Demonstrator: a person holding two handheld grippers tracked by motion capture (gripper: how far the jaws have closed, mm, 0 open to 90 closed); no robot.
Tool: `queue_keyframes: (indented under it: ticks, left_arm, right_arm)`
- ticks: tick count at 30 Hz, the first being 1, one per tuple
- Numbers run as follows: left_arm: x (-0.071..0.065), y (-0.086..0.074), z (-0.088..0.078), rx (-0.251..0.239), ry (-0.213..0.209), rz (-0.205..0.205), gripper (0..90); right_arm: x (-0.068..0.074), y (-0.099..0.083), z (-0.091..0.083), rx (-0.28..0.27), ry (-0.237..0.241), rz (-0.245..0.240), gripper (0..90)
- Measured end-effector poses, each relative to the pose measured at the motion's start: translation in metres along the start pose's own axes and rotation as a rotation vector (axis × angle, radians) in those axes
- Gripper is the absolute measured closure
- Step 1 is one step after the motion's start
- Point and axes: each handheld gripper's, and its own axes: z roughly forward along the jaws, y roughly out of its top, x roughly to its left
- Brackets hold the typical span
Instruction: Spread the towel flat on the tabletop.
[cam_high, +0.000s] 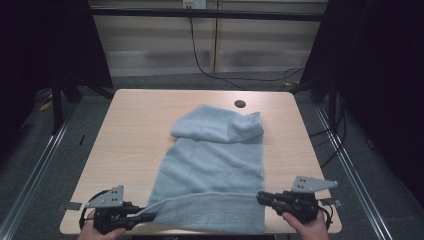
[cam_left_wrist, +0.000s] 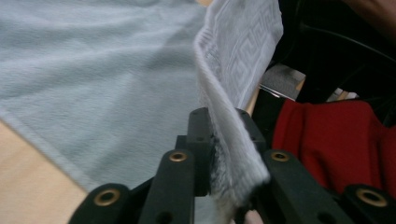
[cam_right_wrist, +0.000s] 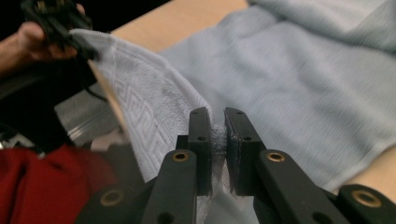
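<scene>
**Pale blue towel pinched at both near corners**

Terry cloth, pale blue, covers the middle of the wooden surface (cam_high: 130, 130): the towel (cam_high: 215, 165) runs from the near edge toward the far side, where its far end lies folded back on itself in a soft roll just short of a round dark hole (cam_high: 240, 104) in the surface. Along the near hem we see a woven key-pattern band, raised off the wood between our two hands.

Our left tongs (cam_high: 141, 217) sit at the near left corner of the surface, pointing right, and they are clenched on the towel's near left corner. In the left gripper view the patterned hem stands upright between the two black jaws, the cloth squeezed there and rising in a fold above them; the rest of the towel lies flat beyond, to the left of that view.

Our right tongs (cam_high: 261, 198) sit at the near right, pointing left, and are clenched on the near right corner of the towel. The right gripper view shows a thin wad of cloth pressed between the jaws, with the patterned band stretching away from it to the other tongs — held in a hand in the upper left of that view.

Red cloth (cam_left_wrist: 336, 135) shows below the surface's near edge in both gripper views. Grey floor surrounds the surface, with black cables (cam_high: 200, 60) trailing at the far side.
</scene>
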Motion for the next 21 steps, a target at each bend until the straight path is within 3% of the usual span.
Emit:
queue_keyframes:
  ticks: [4, 6, 8, 11, 14, 16, 18, 20, 21]
  left_arm:
    - [-0.011, 0.005, 0.0, -0.032, -0.026, -0.007, 63.1]
    - [-0.011, 0.009, -0.003, -0.052, -0.022, -0.005, 60.9]
    - [-0.006, 0.012, -0.006, -0.079, -0.045, -0.025, 58.8]
    - [0.001, 0.017, -0.011, -0.084, -0.017, -0.031, 55.8]
    - [0.022, 0.026, -0.014, -0.097, 0.022, -0.059, 57.3]
    - [0.043, 0.036, -0.01, -0.084, 0.015, -0.092, 59.6]
    - [0.062, 0.043, 0.002, -0.043, 0.129, -0.074, 62.6]
    - [0.085, 0.042, 0.019, 0.003, 0.145, -0.132, 64.7]
    - [0.092, 0.04, 0.028, 0.022, 0.184, -0.14, 64.7]
  right_arm:
    - [0.016, -0.018, -0.006, -0.006, 0.083, 0.038, 71.9]
    - [0.021, -0.022, -0.007, 0.017, 0.079, 0.024, 69.2]
    - [0.02, -0.021, -0.007, 0.007, 0.097, 0.03, 68.5]
    - [0.014, -0.014, -0.006, -0.016, 0.087, 0.045, 67.8]
    - [0.005, -0.004, -0.004, -0.036, 0.071, 0.035, 67.9]
    - [-0.005, 0.004, 0.002, -0.051, 0.046, 0.027, 69.5]
    - [-0.018, 0.012, 0.017, 0.0, -0.013, -0.005, 71.2]
    - [-0.034, 0.014, 0.038, 0.056, -0.016, 0.02, 74.1]
    - [-0.042, 0.013, 0.049, 0.084, -0.017, 0.025, 74.1]
